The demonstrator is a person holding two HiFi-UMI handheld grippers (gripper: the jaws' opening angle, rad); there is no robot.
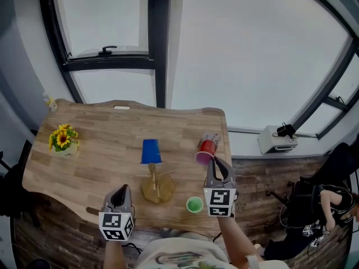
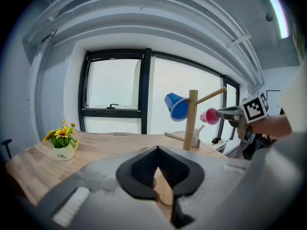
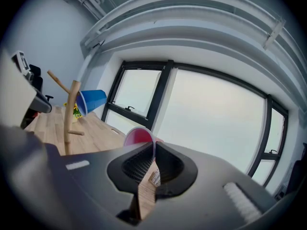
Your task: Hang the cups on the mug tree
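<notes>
**Second cup in the air, heading for a free peg**

At 9 o'clock on the bench [image 1: 101, 129] stands a flower pot [image 1: 63, 140], clear of the work. The left hand-held gripper [image 1: 120, 193] waits at 7 o'clock from the mug tree [image 1: 154, 184], its jaws pressed together on nothing. The tree stands mid-bench with a blue cup [image 1: 151, 151] hung mouth-down on its far side, so one cup looks done. A green cup [image 1: 194, 204] sits upright on the bench at 4 o'clock from the tree's base, untouched.

The right hand-held gripper [image 1: 213, 162] pinches the rim of a red cup [image 1: 205, 150], held off the bench at 2 o'clock from the tree, mouth facing the gripper.

The step in hand appears to be carrying the red cup in. The next move likely calls for turning its mouth toward a bare peg and sliding it on before letting go.
</notes>
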